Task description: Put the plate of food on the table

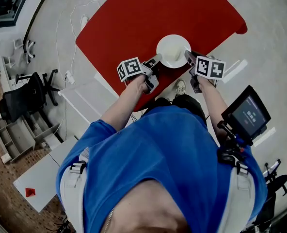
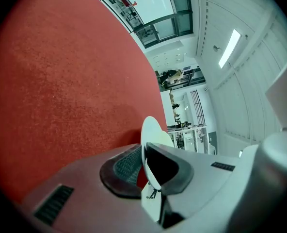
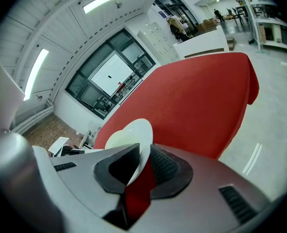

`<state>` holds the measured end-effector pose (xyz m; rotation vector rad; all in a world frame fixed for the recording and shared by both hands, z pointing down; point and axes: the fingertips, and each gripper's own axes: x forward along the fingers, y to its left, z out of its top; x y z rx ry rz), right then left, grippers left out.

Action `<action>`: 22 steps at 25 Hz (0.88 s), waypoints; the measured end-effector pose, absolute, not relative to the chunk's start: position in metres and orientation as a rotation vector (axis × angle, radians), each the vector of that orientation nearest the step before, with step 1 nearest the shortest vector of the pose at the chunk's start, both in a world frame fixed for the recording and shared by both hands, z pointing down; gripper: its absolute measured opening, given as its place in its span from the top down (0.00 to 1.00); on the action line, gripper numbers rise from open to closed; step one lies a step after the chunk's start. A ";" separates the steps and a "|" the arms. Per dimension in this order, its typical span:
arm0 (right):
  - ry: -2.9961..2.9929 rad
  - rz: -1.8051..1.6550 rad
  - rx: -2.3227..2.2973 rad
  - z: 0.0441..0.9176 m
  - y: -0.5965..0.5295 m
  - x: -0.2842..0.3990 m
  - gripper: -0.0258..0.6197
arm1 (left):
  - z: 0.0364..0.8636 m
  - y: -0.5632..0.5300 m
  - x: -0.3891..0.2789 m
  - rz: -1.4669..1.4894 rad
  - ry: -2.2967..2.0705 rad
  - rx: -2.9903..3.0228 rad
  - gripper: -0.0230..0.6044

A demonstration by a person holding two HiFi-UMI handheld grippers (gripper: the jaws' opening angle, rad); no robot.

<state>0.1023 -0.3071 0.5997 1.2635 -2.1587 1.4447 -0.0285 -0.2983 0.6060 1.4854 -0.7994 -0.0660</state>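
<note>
A round white plate [image 1: 172, 50] is held just inside the near edge of the red table [image 1: 148, 13]; no food shows on it. My left gripper [image 1: 157, 59] is shut on the plate's left rim, and in the left gripper view the thin rim [image 2: 151, 130] stands pinched between the pads of that gripper [image 2: 144, 166]. On the plate's right rim my right gripper [image 1: 188, 56] is shut. In the right gripper view the rim [image 3: 129, 132] runs slantwise between the pads of this gripper [image 3: 142, 164]. I cannot tell whether the plate rests on the cloth.
Red table surface [image 2: 61, 81] fills the space beyond the plate. A small screen [image 1: 247, 113] sits on a mount at the person's right side. To the left on the floor stand a black chair [image 1: 24, 98], a white desk [image 1: 41, 174] and grey shelves [image 1: 12, 137].
</note>
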 end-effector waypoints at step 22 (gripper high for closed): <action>-2.087 1.441 1.213 0.618 -0.290 0.098 0.86 | 0.621 -0.282 -0.032 0.028 -0.843 1.474 0.93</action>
